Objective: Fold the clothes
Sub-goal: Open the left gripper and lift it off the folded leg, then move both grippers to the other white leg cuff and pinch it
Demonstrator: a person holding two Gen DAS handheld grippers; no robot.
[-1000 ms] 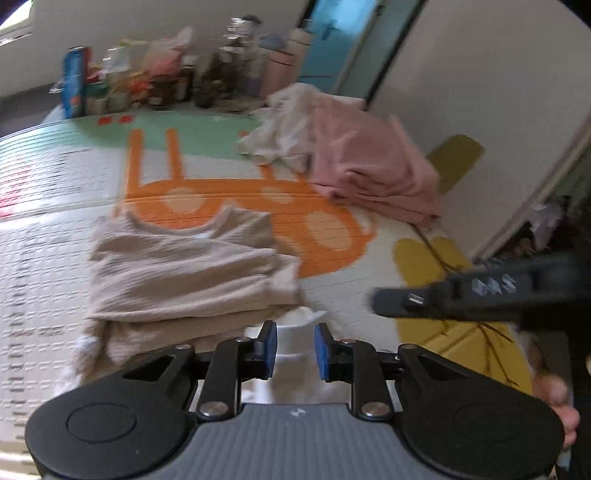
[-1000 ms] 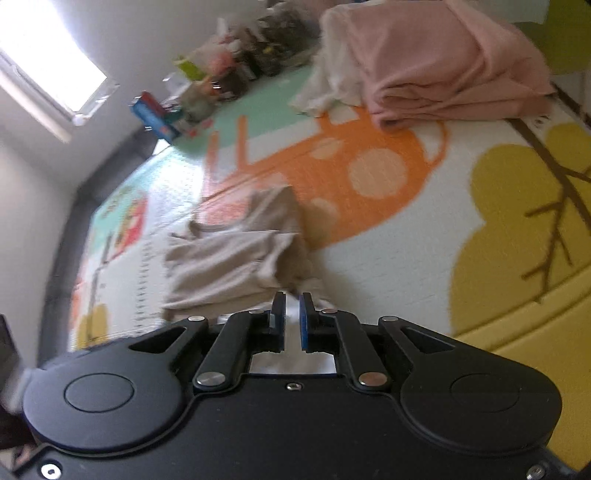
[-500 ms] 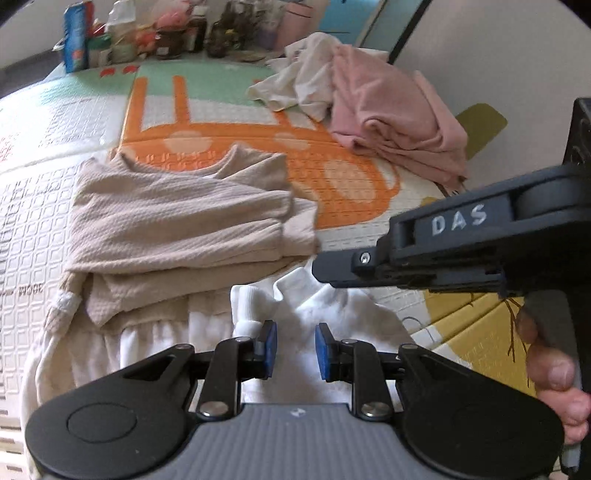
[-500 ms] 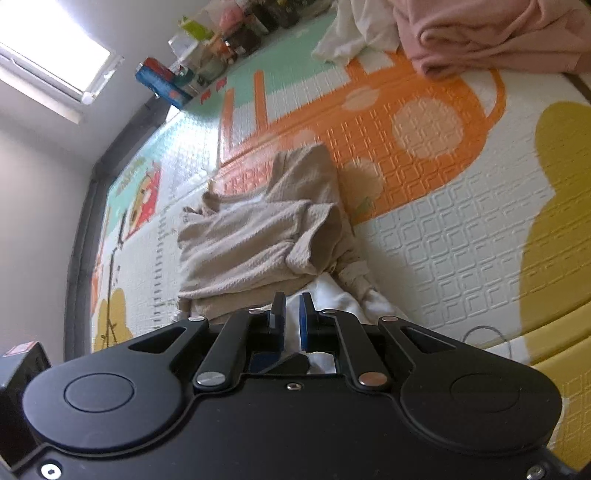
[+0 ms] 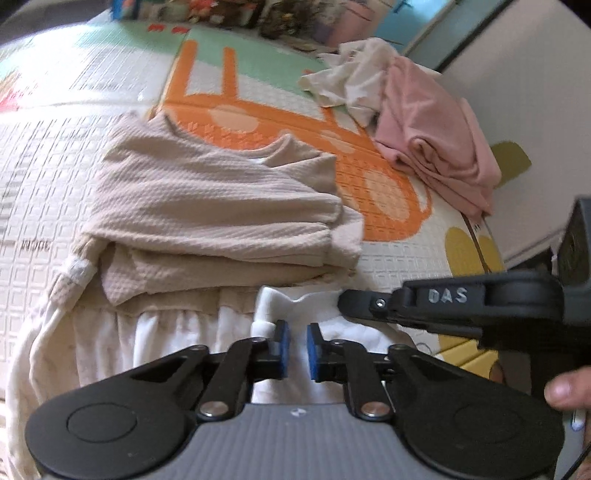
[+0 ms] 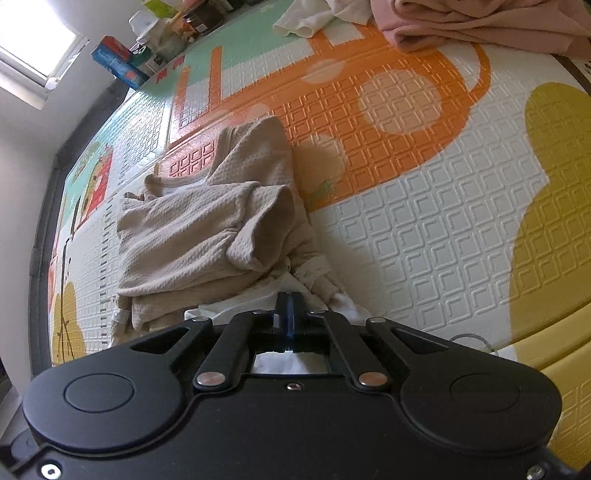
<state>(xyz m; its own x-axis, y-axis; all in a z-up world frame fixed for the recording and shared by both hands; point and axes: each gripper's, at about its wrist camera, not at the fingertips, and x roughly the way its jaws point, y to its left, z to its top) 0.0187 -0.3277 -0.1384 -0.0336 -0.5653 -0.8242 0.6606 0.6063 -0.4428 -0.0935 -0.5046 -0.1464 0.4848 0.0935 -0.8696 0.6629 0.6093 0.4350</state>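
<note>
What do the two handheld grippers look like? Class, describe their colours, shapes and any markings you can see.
The left gripper has a grey ribbed body, black rounded side lobes with disc shapes, black linkage arms with silver rivets, and blue pads on its fingers. The right gripper is all black, built the same, with blue pads too. Seen from the side in the left wrist view, it carries pale "DAS" lettering.

On the play mat (image 5: 388, 236), the folded waffle-knit top (image 5: 207, 206) lay on the skirt (image 5: 155, 339) before me; the clothes pile (image 5: 417, 122) sat behind, to its right.

clutter (image 5: 258, 18) by far wall blurred, pink garment (image 6: 480, 22) cut off
</note>
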